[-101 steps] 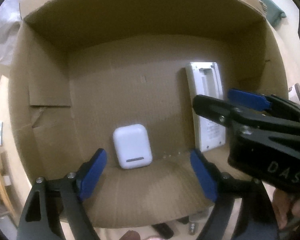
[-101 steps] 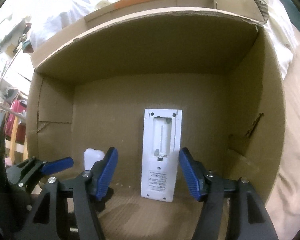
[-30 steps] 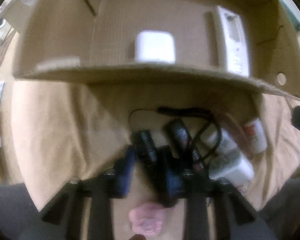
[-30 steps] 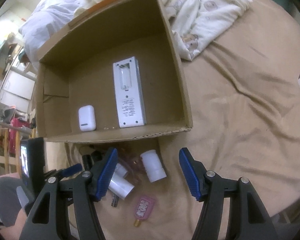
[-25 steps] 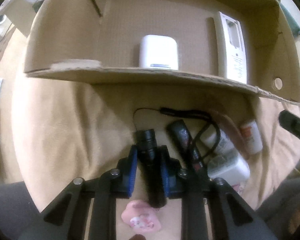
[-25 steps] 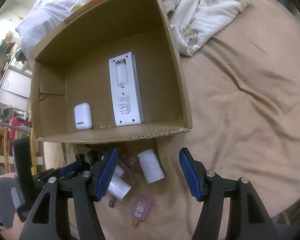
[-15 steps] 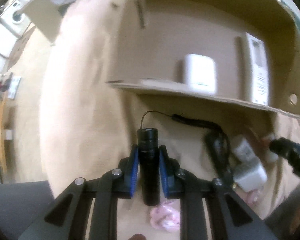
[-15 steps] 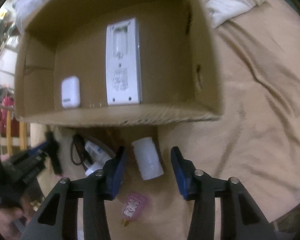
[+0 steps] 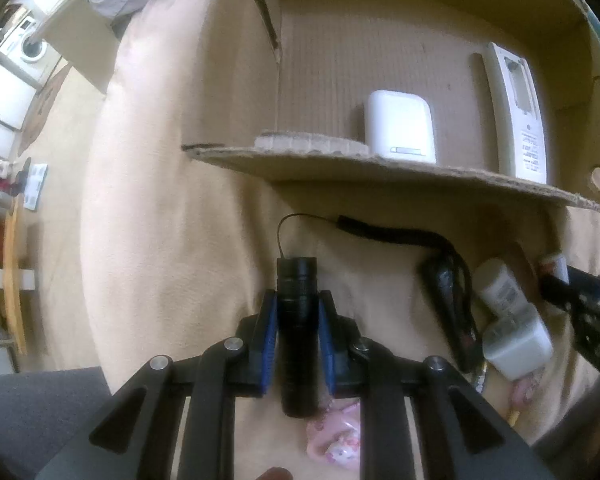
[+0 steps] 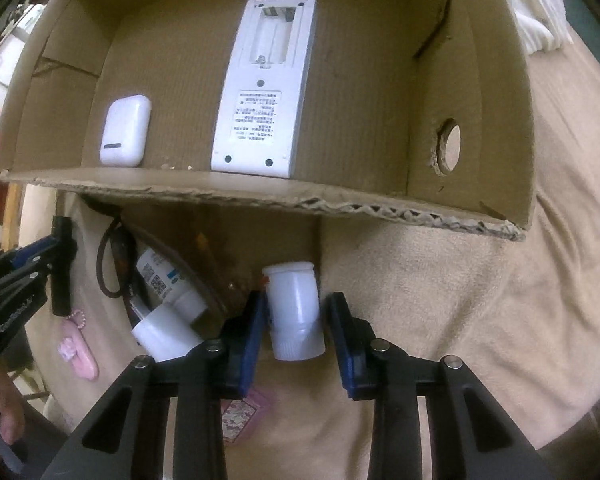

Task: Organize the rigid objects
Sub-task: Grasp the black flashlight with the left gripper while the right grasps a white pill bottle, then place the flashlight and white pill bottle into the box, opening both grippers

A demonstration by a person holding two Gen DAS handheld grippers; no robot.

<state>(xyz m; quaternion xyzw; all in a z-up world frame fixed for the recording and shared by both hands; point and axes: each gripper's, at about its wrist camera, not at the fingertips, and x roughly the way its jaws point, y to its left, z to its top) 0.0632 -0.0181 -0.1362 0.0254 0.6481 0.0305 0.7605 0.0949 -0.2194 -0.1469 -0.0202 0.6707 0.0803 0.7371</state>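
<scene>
left gripper (image 9: 298, 330): jaws clenching a black flashlight (image 9: 298, 320) at lower centre of the left wrist view, blue pads pressing both its sides; its thin cord is looping up and running right into a black strap (image 9: 396, 234) lying on the tan blanket (image 9: 152, 240).

right gripper (image 10: 296, 330): jaws closing around a white bottle (image 10: 294, 310) at lower centre of the right wrist view; the bottle is sitting between the blue pads, the left pad touching it, a narrow gap showing at the right pad.

pink charm (image 9: 332, 442): lying on the blanket just below the flashlight, at the bottom of the left wrist view.

white tube (image 10: 168, 280) and white cap-shaped item (image 10: 164, 332): lying together left of the white bottle, close under the box wall.

black oblong item (image 9: 448, 308): lying at right of the left wrist view, beside the tube.

cardboard box (image 10: 260, 192): standing open across the upper half of both views, its near wall just above the loose items.

white earbud case (image 10: 125, 130): resting on the box floor, at the left, against the near wall.

white remote (image 10: 266, 92): lying back-up on the box floor, centre, battery bay open, right of the case and apart from it.
</scene>
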